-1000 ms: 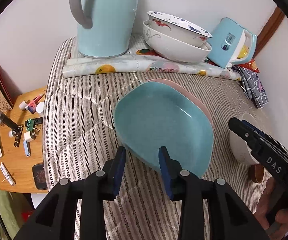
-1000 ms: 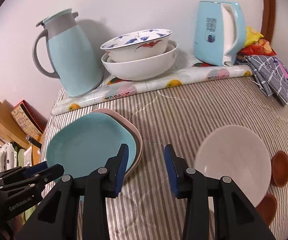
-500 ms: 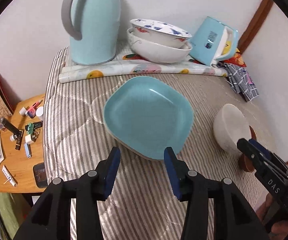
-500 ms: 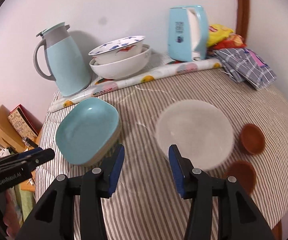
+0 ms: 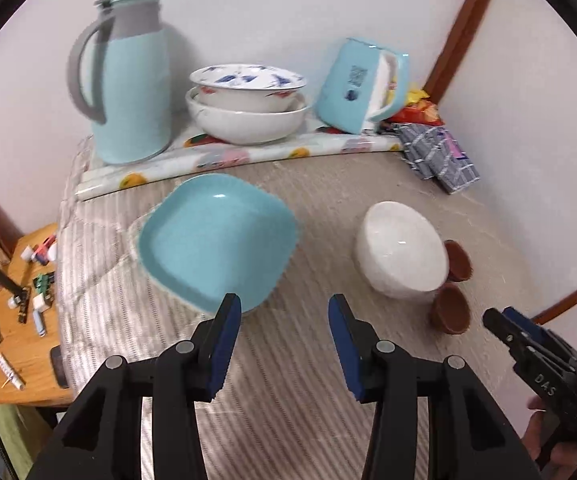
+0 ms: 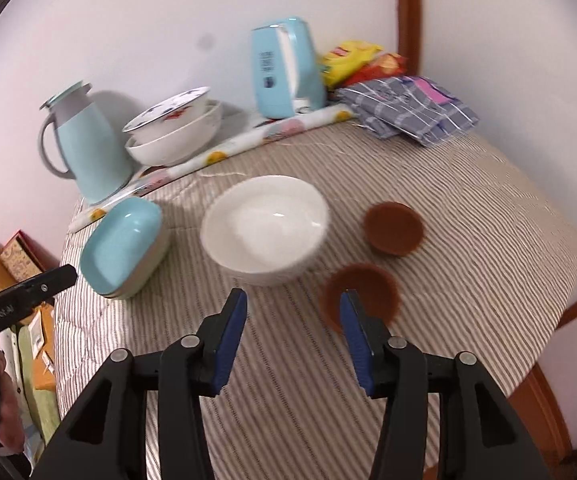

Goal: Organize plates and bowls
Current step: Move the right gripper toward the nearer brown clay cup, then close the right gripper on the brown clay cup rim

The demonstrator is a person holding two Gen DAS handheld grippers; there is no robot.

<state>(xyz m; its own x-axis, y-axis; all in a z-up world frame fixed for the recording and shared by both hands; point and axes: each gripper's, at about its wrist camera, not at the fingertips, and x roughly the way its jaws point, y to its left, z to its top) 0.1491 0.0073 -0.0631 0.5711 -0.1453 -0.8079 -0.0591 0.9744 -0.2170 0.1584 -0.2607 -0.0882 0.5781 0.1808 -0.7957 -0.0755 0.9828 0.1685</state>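
Note:
A teal square plate (image 5: 216, 240) lies stacked on other plates on the striped cloth, also in the right wrist view (image 6: 118, 242). A white bowl (image 5: 402, 254) (image 6: 266, 226) sits to its right, with two small brown bowls (image 5: 450, 308) (image 6: 392, 228) beside it. My left gripper (image 5: 284, 330) is open and empty, just short of the plate's near edge. My right gripper (image 6: 292, 328) is open and empty, near the white bowl and the nearer brown bowl (image 6: 362, 294).
At the back stand a teal thermos jug (image 5: 132, 80), two stacked patterned bowls (image 5: 248, 108), a teal kettle (image 5: 358, 84), a rolled floral mat (image 5: 228, 156), snack bags and a folded checked cloth (image 5: 438, 156). A cluttered wooden side table (image 5: 20, 320) is left.
Both grippers have pulled back and up from the plates, so more of the table shows. The left gripper's jaws have widened. The teal plate rests on the stack.

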